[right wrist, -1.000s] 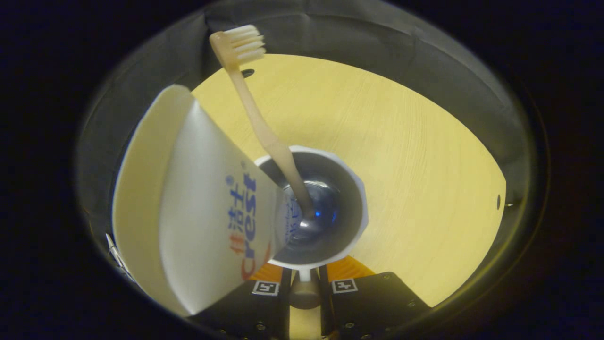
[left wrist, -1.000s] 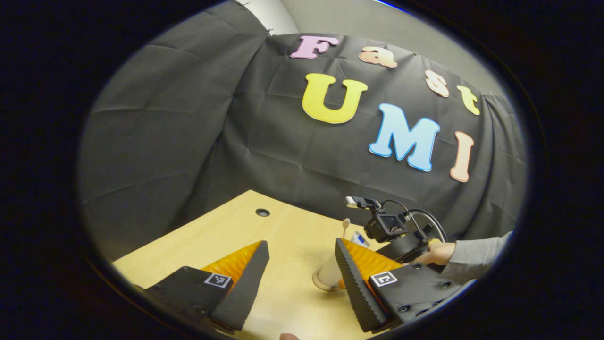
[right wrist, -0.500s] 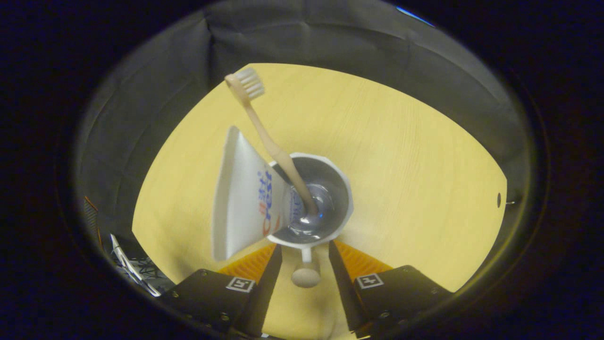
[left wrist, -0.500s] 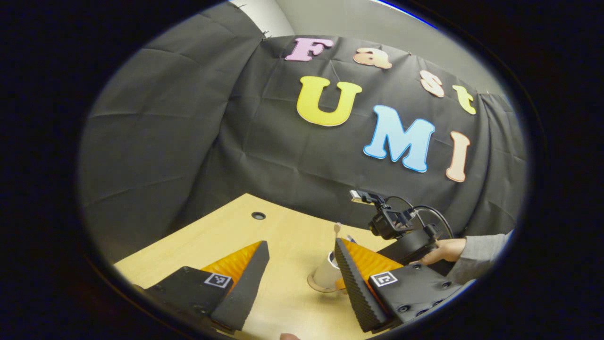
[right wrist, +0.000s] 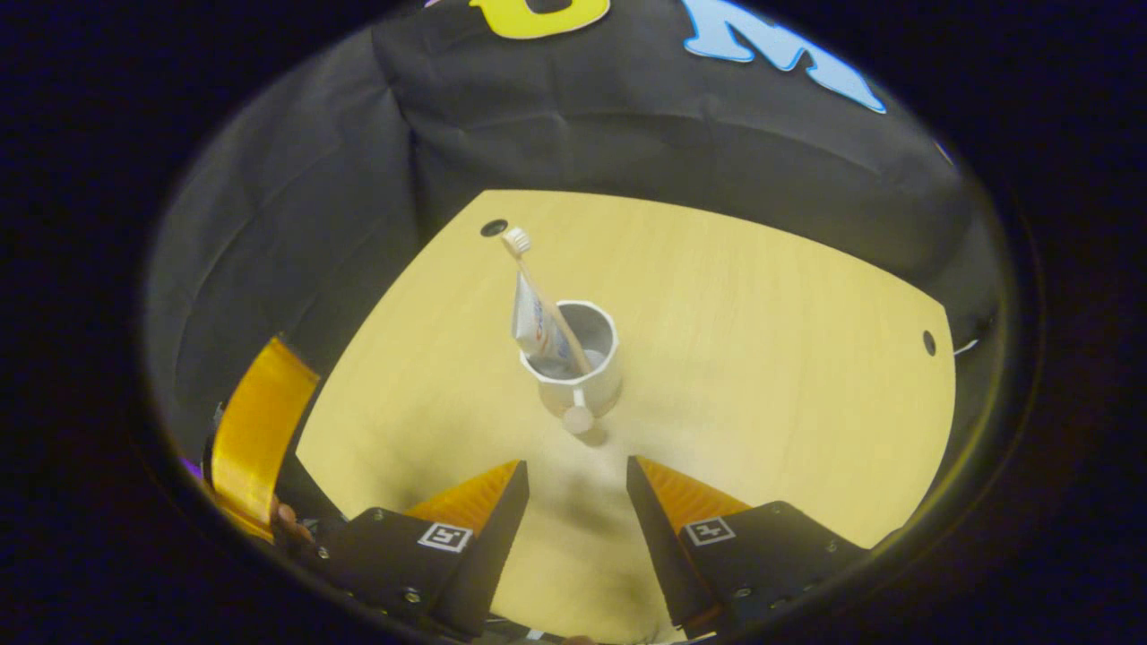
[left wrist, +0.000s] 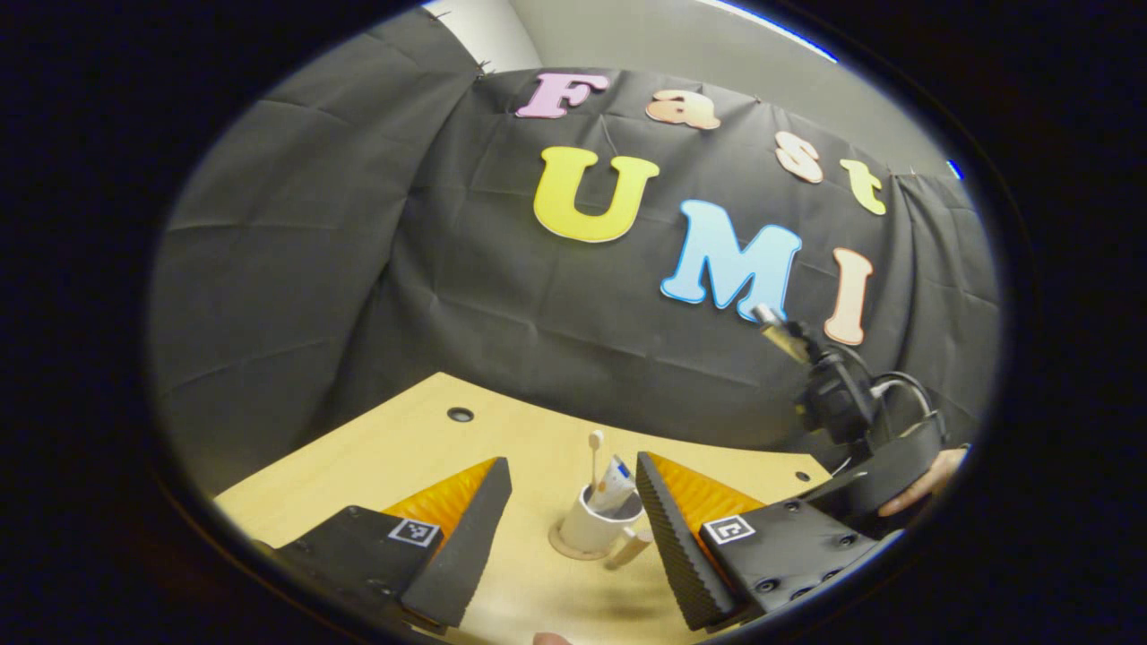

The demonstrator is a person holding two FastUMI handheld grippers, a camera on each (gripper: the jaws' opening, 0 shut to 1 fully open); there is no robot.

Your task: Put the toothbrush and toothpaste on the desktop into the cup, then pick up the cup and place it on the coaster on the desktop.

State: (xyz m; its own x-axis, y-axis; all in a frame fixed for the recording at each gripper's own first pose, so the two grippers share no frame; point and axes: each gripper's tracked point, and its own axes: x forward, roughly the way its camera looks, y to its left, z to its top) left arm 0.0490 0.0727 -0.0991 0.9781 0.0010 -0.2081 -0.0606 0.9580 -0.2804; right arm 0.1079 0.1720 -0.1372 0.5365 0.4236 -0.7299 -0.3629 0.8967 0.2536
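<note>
A white cup [left wrist: 591,530] stands upright on a round tan coaster [left wrist: 561,549] on the wooden desk. A beige toothbrush [left wrist: 594,455] and a white toothpaste tube [left wrist: 616,480] stick up out of it. In the right gripper view the cup [right wrist: 581,372] holds the toothbrush [right wrist: 536,285] and the tube [right wrist: 535,324], with its knobbed handle [right wrist: 578,419] pointing at me. My right gripper [right wrist: 576,468] is open, back from the handle and apart from it. My left gripper [left wrist: 572,468] is open, with the cup farther off between its fingers and untouched.
The desk [right wrist: 762,358] has cable holes at its far left [right wrist: 492,227] and right [right wrist: 929,342] corners. A hand [left wrist: 923,479] holds the right gripper [left wrist: 865,448] above the desk's right side. The left gripper's orange finger [right wrist: 255,430] sits at the desk's left edge.
My right gripper has opened, let go of the cup's handle and pulled up and back. The cup stays on the coaster. The left gripper has barely moved.
</note>
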